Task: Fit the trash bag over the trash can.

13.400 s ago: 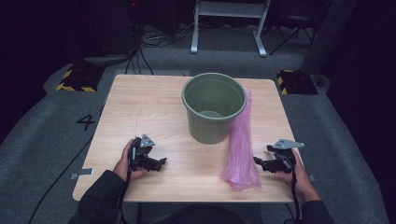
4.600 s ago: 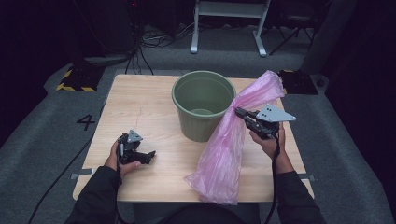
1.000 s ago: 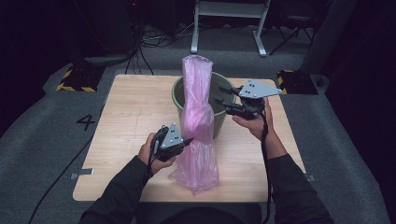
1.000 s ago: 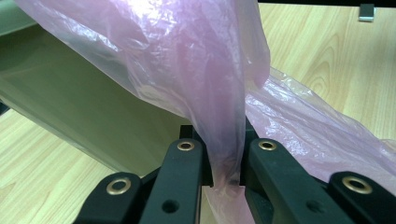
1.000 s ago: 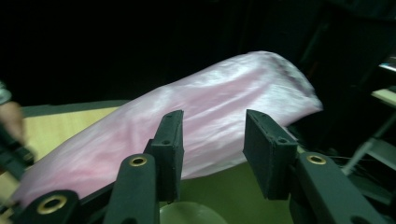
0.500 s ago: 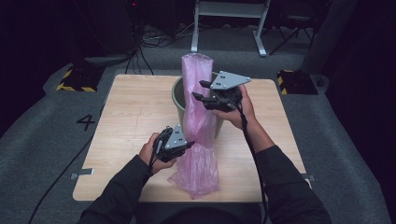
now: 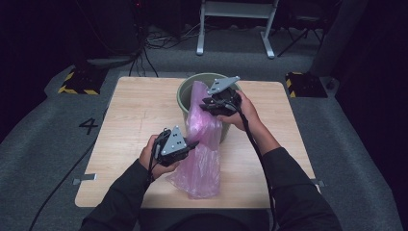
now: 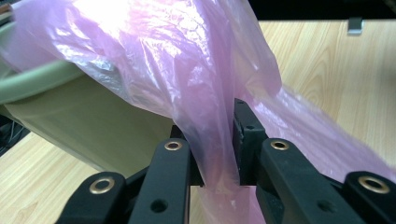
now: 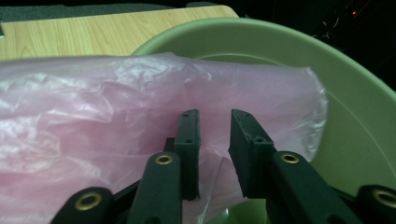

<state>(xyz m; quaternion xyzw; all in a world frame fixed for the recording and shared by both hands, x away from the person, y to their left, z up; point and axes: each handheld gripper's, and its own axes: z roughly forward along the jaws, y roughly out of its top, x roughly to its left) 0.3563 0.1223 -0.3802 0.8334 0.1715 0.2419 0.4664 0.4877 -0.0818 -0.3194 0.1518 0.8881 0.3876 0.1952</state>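
Left gripper [image 7: 188,145], low at the table's near side, has just been easing its jaws apart, yet a fold of the thin pink plastic bag [image 7: 204,144] is pinched between the pads. That bag rises from the light wooden table [image 7: 134,115] and drapes over the rim of the round olive-green plastic bin [image 7: 185,91]. Right gripper [image 7: 208,105], above the bin's mouth, has just been closing; its jaws stand slightly apart, film between them. Bare tabletop lies left and right. The right gripper view shows the bin's inner wall [image 9: 355,121].
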